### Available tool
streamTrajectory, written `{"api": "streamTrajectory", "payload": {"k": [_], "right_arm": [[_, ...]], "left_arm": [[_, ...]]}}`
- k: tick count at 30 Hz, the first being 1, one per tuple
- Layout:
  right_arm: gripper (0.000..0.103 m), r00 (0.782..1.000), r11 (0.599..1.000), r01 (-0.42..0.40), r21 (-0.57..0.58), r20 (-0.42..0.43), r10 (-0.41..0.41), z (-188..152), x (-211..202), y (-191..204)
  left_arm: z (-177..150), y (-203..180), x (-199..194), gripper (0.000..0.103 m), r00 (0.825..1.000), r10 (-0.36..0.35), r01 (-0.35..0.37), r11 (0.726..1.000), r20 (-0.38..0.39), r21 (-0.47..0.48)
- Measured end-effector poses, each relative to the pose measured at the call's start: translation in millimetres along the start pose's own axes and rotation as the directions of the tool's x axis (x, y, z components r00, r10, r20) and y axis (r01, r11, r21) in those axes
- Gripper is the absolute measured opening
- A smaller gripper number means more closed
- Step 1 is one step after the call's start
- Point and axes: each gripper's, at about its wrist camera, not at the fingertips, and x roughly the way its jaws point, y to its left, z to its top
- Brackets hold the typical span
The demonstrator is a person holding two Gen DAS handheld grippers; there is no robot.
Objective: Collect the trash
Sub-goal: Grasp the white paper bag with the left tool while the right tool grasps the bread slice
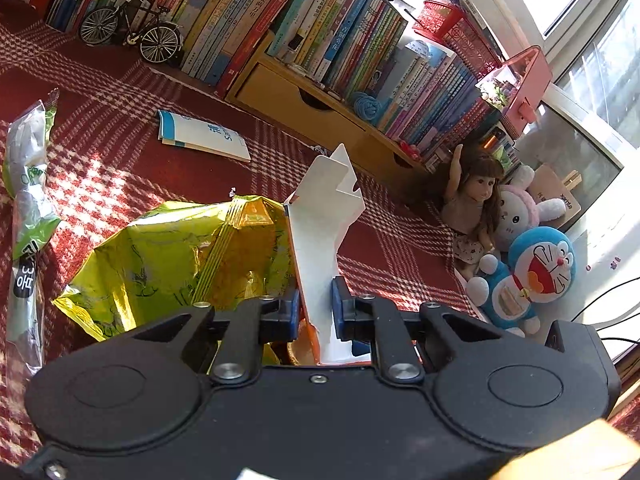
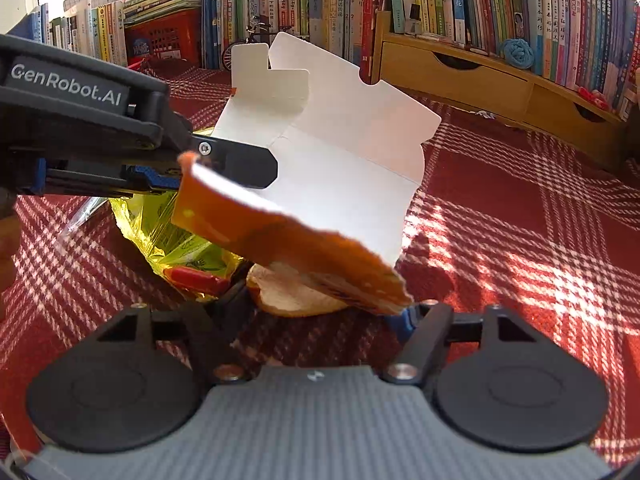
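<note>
Now, left claw: the left gripper (image 1: 316, 312) is squeezed tight on the torn, flattened cardboard box, white inside and orange outside (image 1: 324, 216).
Box: it sticks up and away from the blue pads (image 1: 340, 312), toward 12 o'clock in the left wrist view.
Right claw: the right gripper (image 2: 320, 312) is partly open, and the box's ragged orange edge (image 2: 360, 280) hangs between its fingers. I cannot tell if they touch it.
Bag: a crinkly yellow-green plastic snack bag (image 1: 160, 264) lies on the red and white checked cloth (image 1: 120, 168), at 10 o'clock from the left claw, just beside the box.
Wrapper: a long silver and green foil wrapper (image 1: 28, 200) lies at 9 o'clock, near the bag.
Peel: a curled orange fruit peel (image 2: 296, 296) sits under the box, at 12 o'clock from the right claw.
</note>
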Motion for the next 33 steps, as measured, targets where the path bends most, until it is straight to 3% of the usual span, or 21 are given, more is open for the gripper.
{"api": "streamTrajectory", "payload": {"k": [4, 10, 11, 13, 20, 33], "right_arm": [[0.069, 1.0, 1.0, -0.01, 0.001, 0.004, 0.01, -3.3, -7.4, 2.2], [0.068, 1.0, 1.0, -0.012, -0.029, 0.006, 0.012, -6.2, -16.3, 14.0], [0.068, 1.0, 0.999, -0.011, -0.033, 0.006, 0.011, -6.6, -17.0, 15.5], [0.068, 1.0, 0.999, -0.008, -0.037, 0.005, 0.008, -9.1, -19.9, 18.4], [0.066, 1.0, 0.999, -0.003, -0.041, 0.009, 0.004, -19.1, -33.9, 24.3], [0.065, 0.999, 1.0, -0.011, -0.025, 0.035, 0.012, -37.4, -76.6, 29.7]], "left_arm": [[-2.1, -4.1, -7.4, 0.015, 0.999, -0.034, 0.034, 0.999, 0.002, 0.002], [-8.8, -13.2, -3.0, 0.027, 0.998, -0.057, 0.057, 0.998, -0.041, 0.014], [-10.8, -14.0, -2.6, 0.027, 0.998, -0.057, 0.057, 0.998, -0.041, 0.009], [-13.3, -14.5, -4.0, 0.011, 0.998, -0.055, 0.055, 0.998, -0.038, 0.001], [-13.9, -18.8, -25.7, 0.01, 0.997, -0.077, 0.077, 0.997, 0.001, 0.016], [-19.6, -37.1, -108.8, 0.01, 0.993, -0.036, 0.021, 0.992, 0.117, 0.127]]}}
